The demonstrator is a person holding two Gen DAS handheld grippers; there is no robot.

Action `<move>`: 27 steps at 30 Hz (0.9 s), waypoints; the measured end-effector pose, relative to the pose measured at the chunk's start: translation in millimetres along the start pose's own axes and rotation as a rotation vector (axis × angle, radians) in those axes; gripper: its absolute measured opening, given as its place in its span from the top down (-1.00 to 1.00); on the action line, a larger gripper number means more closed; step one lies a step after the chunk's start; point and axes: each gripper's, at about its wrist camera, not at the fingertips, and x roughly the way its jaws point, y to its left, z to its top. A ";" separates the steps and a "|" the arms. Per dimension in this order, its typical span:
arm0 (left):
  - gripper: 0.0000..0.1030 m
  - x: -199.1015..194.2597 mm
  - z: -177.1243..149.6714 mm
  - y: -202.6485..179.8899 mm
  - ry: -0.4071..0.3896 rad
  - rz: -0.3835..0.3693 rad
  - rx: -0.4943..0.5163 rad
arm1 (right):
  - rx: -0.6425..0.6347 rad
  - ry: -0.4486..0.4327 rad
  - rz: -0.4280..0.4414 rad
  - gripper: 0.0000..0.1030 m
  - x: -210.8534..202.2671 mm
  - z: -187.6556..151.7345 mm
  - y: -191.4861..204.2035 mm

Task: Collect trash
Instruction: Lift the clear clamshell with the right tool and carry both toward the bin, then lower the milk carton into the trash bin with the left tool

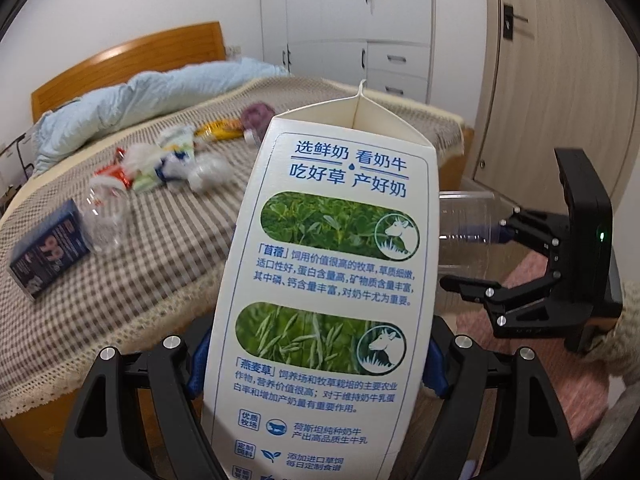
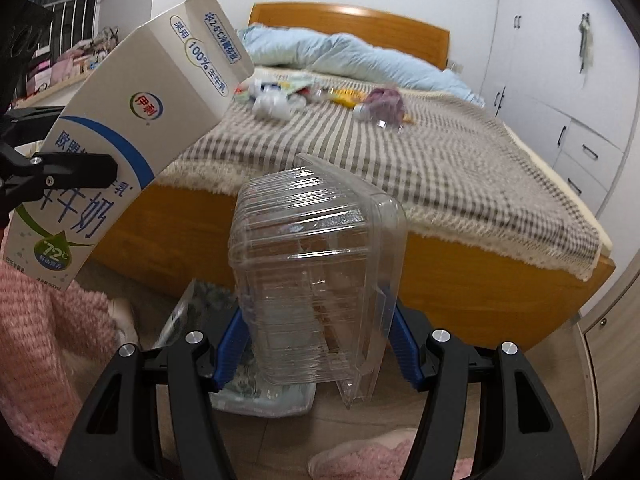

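Note:
A white milk carton [image 1: 332,240] with blue print and green pictures stands tilted between the blue pads of my left gripper [image 1: 316,368], which is shut on it. From the right wrist view the same carton [image 2: 140,120] hangs at the upper left, with one black finger [image 2: 80,170] across it. My right gripper [image 2: 316,344] is shut on a clear plastic clamshell box [image 2: 316,248], held upright. The left wrist view shows that gripper [image 1: 476,256] at the right with the clear box [image 1: 464,216]. More trash lies on the bed: a dark blue box [image 1: 48,252], a clear bottle [image 1: 104,216], crumpled wrappers [image 1: 168,160].
The bed [image 2: 440,168] has a checked cover and an orange wooden frame. A patterned bin or bag [image 2: 200,304] sits on the floor under the clear box. Pink sleeves [image 2: 40,320] and a slipper [image 2: 360,456] are close by. White wardrobes [image 1: 360,32] stand behind.

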 end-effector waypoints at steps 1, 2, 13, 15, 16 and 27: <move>-0.47 5.8 -5.1 -0.7 0.018 -0.003 0.005 | -0.001 0.013 0.002 -0.18 3.4 -2.5 1.0; -0.47 9.4 -8.4 -0.9 0.031 -0.007 0.009 | 0.000 0.031 0.006 -0.18 8.2 -5.2 1.4; -0.44 48.3 -34.0 -11.6 0.149 -0.034 0.068 | 0.043 0.154 -0.001 -0.17 39.9 -27.1 -4.3; -0.44 56.8 -37.4 -14.3 0.169 -0.043 0.075 | 0.046 0.172 -0.004 -0.17 43.6 -31.0 -5.1; -0.43 60.8 -38.6 -14.3 0.175 -0.045 0.079 | 0.047 0.177 -0.007 -0.17 44.7 -32.2 -6.4; -0.43 117.6 -60.8 -30.4 0.324 -0.078 0.205 | 0.145 0.259 -0.061 -0.17 65.6 -44.3 -30.5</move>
